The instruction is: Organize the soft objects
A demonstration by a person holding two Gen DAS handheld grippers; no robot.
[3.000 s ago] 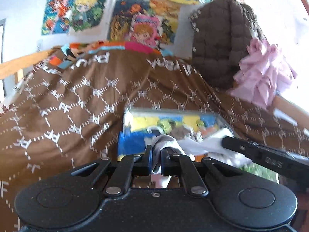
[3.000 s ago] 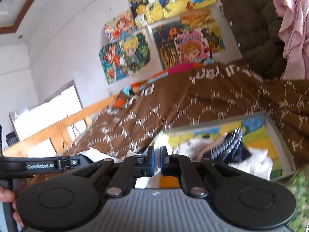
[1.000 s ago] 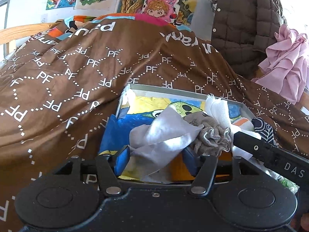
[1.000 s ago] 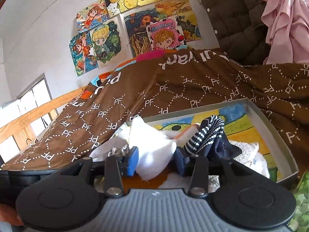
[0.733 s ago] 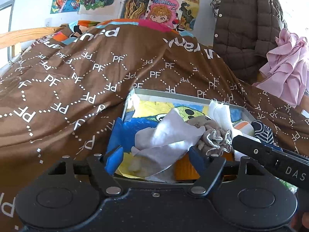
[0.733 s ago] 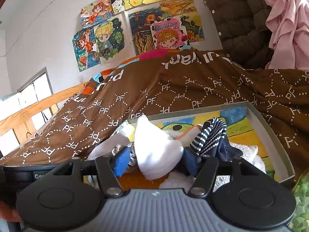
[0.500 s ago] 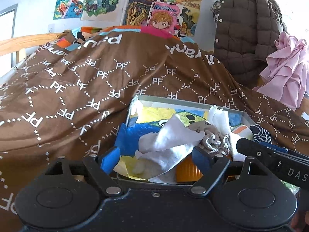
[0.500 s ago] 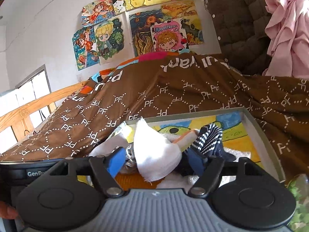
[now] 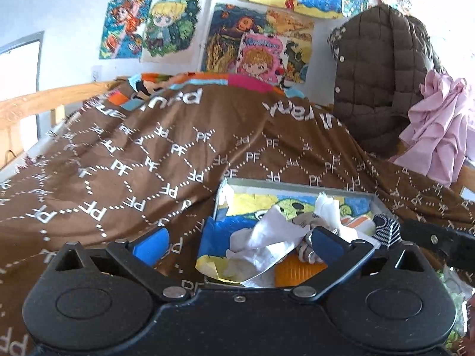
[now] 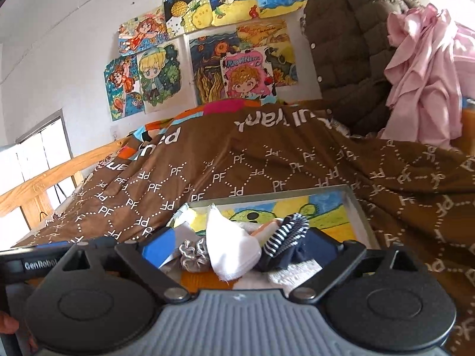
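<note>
A shallow grey tray (image 9: pixel 299 186) (image 10: pixel 360 207) with a colourful drawing on its floor rests on the brown bedspread. Inside lie a crumpled white cloth (image 9: pixel 267 241), a second white cloth (image 10: pixel 231 247), a grey scrunched fabric piece (image 10: pixel 193 255), a navy striped sock (image 10: pixel 286 234) (image 9: pixel 386 230), an orange item (image 9: pixel 297 270) and a white towel (image 10: pixel 294 276). My left gripper (image 9: pixel 237 241) is open and holds nothing, just short of the tray's near edge. Wide open too, my right gripper (image 10: pixel 240 247) hovers over the near part of the tray, empty.
The brown PF-patterned bedspread (image 9: pixel 148 160) covers the bed. A wooden rail (image 10: pixel 44 178) runs along the left. A brown quilted jacket (image 9: pixel 377 83) and a pink garment (image 10: pixel 424 68) hang at the right. Drawings (image 9: pixel 178 26) cover the wall. The other gripper's arm (image 9: pixel 439 243) sits at right.
Three seconds ago both grippers were shut on white cloths; both have since let go over the tray, opened wide and drawn back and up, leaving the cloths in the tray.
</note>
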